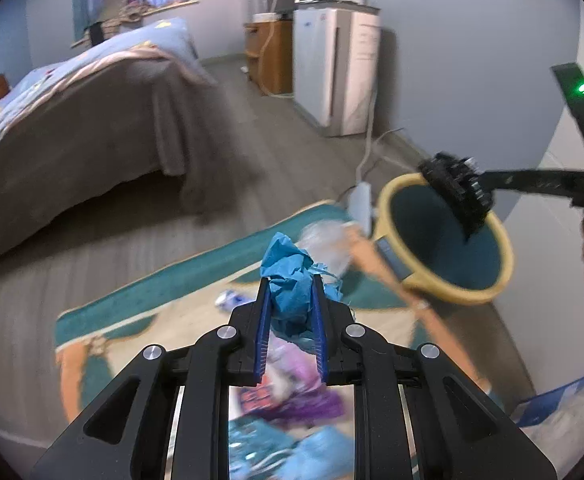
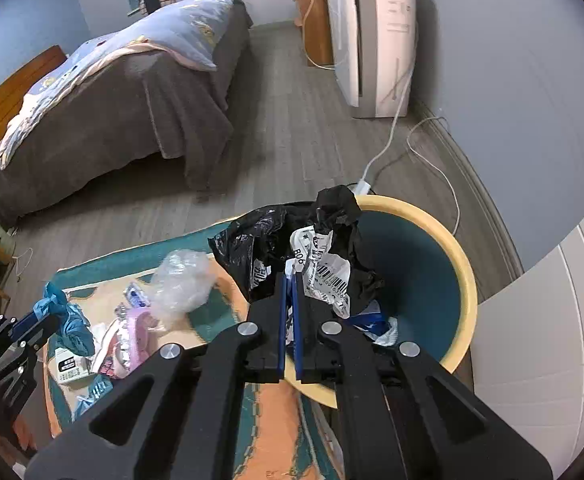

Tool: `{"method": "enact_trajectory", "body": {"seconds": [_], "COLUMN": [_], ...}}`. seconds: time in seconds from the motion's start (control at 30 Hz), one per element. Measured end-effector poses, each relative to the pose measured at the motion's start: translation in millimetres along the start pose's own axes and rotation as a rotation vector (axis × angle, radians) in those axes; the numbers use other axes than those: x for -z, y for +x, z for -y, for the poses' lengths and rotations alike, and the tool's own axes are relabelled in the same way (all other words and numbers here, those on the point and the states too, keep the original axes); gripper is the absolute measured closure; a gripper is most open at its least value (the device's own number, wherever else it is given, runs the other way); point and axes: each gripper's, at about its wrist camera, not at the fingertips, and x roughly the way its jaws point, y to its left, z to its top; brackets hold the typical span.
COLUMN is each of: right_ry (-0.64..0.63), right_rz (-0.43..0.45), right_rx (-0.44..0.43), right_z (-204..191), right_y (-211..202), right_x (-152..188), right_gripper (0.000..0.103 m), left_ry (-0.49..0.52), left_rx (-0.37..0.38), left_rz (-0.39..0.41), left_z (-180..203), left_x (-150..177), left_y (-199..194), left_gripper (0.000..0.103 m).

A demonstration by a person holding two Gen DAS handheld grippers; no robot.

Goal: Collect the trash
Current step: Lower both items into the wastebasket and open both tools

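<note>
- The right gripper [image 2: 291, 276] is clamping its jaws fully together on a crumpled black plastic bag [image 2: 276, 236] with a white barcoded label stuck to it; the wad is hanging over the near rim of the bin [image 2: 462, 264].
- The left gripper [image 1: 291, 280] is pinching a ball of crumpled blue tissue paper [image 1: 288, 276], jaws narrowly apart around it, over the rug [image 1: 104, 316] and short of the bin.
- Risk: the bag is limp and slick, and part of it is overhanging the rim, so on release it could drape outside.
- Risk: the tissue is light and springy; a loose pinch could be shedding it before the bin.
- Bin: round, yellow rim, teal inside, some scraps already lying in it.
- Still lying on the rug: a clear crinkled plastic wad [image 2: 180, 280], a pink foil wrapper [image 2: 128, 340], a small white carton [image 2: 70, 368].
</note>
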Motion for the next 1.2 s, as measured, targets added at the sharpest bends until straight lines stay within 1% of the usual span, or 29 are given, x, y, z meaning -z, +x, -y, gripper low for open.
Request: {"method": "enact_trajectory", "body": {"seconds": [0.13,0.23,0.53,0.67,0.8,0.87,0.93,1.0,1.03,1.07,1.1,1.13,1.2], "right_ry": [0.036,0.068,0.168,0.238,0.296,0.337,0.35,0.351,0.349,0.347,0.346,0.348,0.347], "right_rz": [-0.01,-0.02,-0.05,-0.076,-0.102,-0.119,-0.121,-0.117,-0.116,-0.114,-0.115,-0.115,-0.115], "right_rx": [0.009,0.015,-0.003,-0.013,-0.012,-0.031,-0.045,-0.043,-0.034,-0.026,-0.02,-0.018,-0.009], "right_z": [15.5,27.3,69.3,92.6,109.5,115.0,116.0,115.2,114.5,114.6,114.5,114.5,115.4], "right_y": [6.4,11.1,26.4,37.3,46.8,51.6,53.2,52.3,52.1,52.6,52.6,52.4,52.6], "right_x": [-0.7,-0.1,0.2,3.8,10.2,12.9,12.3,11.7,11.5,11.3,11.3,11.5,11.0], "right_gripper": [0.101,0.101,0.101,0.101,0.101,0.101,0.101,0.101,0.101,0.1,0.1,0.1,0.098], "left_ry": [0.021,0.06,0.141,0.168,0.153,0.163,0.19,0.202,0.203,0.201,0.198,0.192,0.179], "left_rx": [0.048,0.076,0.12,0.137,0.169,0.163,0.152,0.148,0.148,0.14,0.135,0.138,0.143], "left_rz": [-0.003,-0.019,-0.053,-0.083,-0.1,-0.115,-0.119,-0.118,-0.12,-0.117,-0.111,-0.101,-0.095], "left_z": [28.8,53.9,104.6,123.3,138.2,145.8,151.7,155.1,155.6,155.6,153.7,152.2,147.3], "left_x": [-13.2,-24.5,-48.9,-50.1,-49.2,-46.7,-46.6,-47.1,-47.0,-46.6,-46.1,-46.1,-44.7], "left_y": [14.5,30.2,67.9,85.6,102.0,112.3,119.7,124.8,126.7,127.4,127.2,126.5,124.4], "left_gripper": [0.083,0.083,0.083,0.083,0.083,0.083,0.083,0.079,0.069,0.054,0.047,0.043,0.042]}}
